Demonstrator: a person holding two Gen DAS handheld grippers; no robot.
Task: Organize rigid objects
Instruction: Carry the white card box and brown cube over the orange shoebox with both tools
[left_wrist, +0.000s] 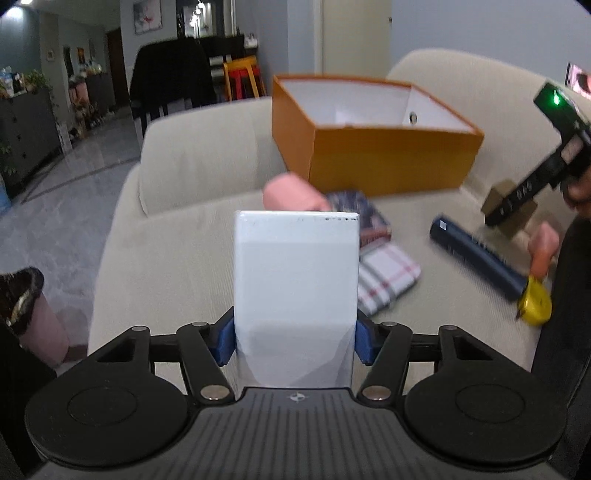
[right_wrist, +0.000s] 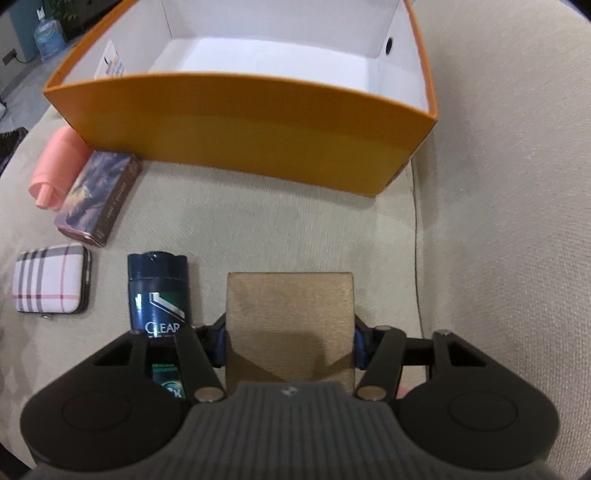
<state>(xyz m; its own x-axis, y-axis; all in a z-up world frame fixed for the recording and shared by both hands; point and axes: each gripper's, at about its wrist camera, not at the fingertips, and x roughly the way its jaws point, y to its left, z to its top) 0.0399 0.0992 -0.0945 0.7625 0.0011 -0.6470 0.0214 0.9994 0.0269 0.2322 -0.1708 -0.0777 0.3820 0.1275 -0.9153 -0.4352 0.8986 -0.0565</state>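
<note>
Currently mid-transfer: left tool (left_wrist: 295, 341) clamped on a smooth white box (left_wrist: 297, 295), right tool (right_wrist: 290, 341) clamped on a matte tan block (right_wrist: 290, 321), both held above the beige sofa (right_wrist: 258, 229) short of the open orange cardboard box (right_wrist: 240, 140), white-lined and apparently empty. Next, probably: carry each over the near wall, lower flat onto the floor, then release; hard square edges, so little give if clipped on the rim. Left on the woven cushion: pink bottle (right_wrist: 55, 166), dark printed carton (right_wrist: 98, 194), plaid case (right_wrist: 51, 284), navy shampoo bottle (right_wrist: 157, 295), yellow tape measure (left_wrist: 535, 301).
</note>
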